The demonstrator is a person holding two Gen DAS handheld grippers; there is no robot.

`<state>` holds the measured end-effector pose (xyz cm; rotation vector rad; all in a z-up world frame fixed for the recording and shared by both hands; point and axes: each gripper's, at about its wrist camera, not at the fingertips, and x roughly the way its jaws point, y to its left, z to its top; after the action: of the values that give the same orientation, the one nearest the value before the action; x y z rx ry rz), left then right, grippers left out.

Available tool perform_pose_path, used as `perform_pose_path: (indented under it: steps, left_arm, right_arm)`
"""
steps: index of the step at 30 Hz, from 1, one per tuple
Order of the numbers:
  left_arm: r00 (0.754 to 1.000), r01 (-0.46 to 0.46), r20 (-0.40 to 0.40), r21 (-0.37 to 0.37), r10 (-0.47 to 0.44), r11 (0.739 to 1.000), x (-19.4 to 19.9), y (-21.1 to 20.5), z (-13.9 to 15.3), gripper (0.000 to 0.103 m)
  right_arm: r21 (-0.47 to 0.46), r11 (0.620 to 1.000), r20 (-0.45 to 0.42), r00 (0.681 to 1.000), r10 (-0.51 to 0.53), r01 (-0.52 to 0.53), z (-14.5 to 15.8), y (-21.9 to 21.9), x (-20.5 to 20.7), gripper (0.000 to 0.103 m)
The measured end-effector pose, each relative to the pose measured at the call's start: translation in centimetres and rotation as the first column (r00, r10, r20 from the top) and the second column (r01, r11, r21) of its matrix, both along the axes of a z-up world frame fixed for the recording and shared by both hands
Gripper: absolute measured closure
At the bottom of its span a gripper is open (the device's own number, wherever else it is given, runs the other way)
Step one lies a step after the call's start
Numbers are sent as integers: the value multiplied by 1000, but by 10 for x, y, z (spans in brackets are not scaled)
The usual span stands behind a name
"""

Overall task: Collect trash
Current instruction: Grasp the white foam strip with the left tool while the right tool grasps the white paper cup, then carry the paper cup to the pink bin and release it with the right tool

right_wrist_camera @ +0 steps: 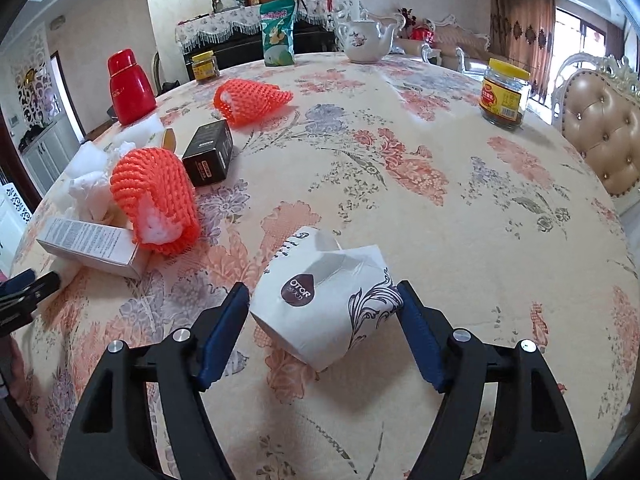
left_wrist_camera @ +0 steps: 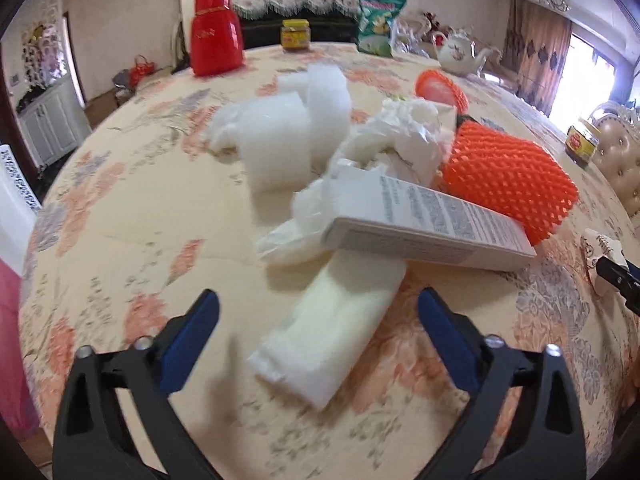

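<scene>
Trash lies scattered over the floral tablecloth. Nearest, the right gripper brackets a white paper box; its blue pads sit at the sides, though whether they press yet cannot be told, and a squeeze could crush the thin card or tip it. The left gripper stands spread, unclenched, over a white foam sheet pinned under a grey carton; dragging it may pull the carton along. Beyond, an orange foam net could roll.
</scene>
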<state>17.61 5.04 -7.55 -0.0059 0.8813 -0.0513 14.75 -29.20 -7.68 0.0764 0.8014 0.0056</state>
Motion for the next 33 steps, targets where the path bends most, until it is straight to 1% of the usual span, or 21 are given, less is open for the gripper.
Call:
perform_pose_path:
  steps: [1,3,4,6,8,11,14,18,20,24,27,30,32,33]
  left_arm:
    - [1000,14,-15,-7,-14,1000,1,-3,-2,34]
    - [999,38,-39,-14,-39,999,2,-8,-6,55]
    - [999,41,-22,9,-40,999,-2,-11,-6,64]
    - [998,62,-19,2,-62,998,-10,-13,-5,68]
    - [998,66,-7,-27,-67,997,-23,-10,-3,70]
    - [997,74,12,-40,-74,996,-45,-7,0,72]
    - [996,76,50,-31,-75,997,-73,-3,6,72]
    - [992,37,125,-12,-36,999,-102,11,18,72]
    - [987,14,159,-23,-11,1000,-115,22,26,72]
    - [978,-26,205,-38,33,999,-132,45,35,72]
    - [965,-62,250,-59,75,996,-146,63,40,72]
    - [942,-126,306,-66,140,990,-161,87,47,72]
    - [926,-164,332,-75,180,984,-171,105,50,72]
    - [914,-194,349,-79,209,978,-176,116,53,72]
  right_arm:
    - [-1,1000,4,1000,0,0,0,0,-1,32]
    - [-8,1000,10,1000,6,-6,1,1,-2,32]
    - [-10,1000,15,1000,9,-9,2,2,-4,32]
    - [-9,1000,21,1000,21,-21,3,5,-6,32]
    - [-8,999,33,998,45,-44,6,10,-11,32]
    - [-18,994,69,992,107,-106,13,25,-22,32]
    - [-22,986,107,980,167,-165,21,41,-34,32]
    - [-18,968,149,956,251,-252,32,68,-50,32]
    - [-26,956,162,942,293,-293,36,84,-58,32]
    - [-33,923,182,906,382,-383,43,125,-69,32]
    - [-40,898,192,879,437,-438,46,153,-75,32]
    - [-47,869,216,845,490,-492,51,183,-78,32]
    - [-51,840,233,812,536,-540,55,207,-80,32]
    - [-59,826,238,796,557,-560,57,218,-81,32]
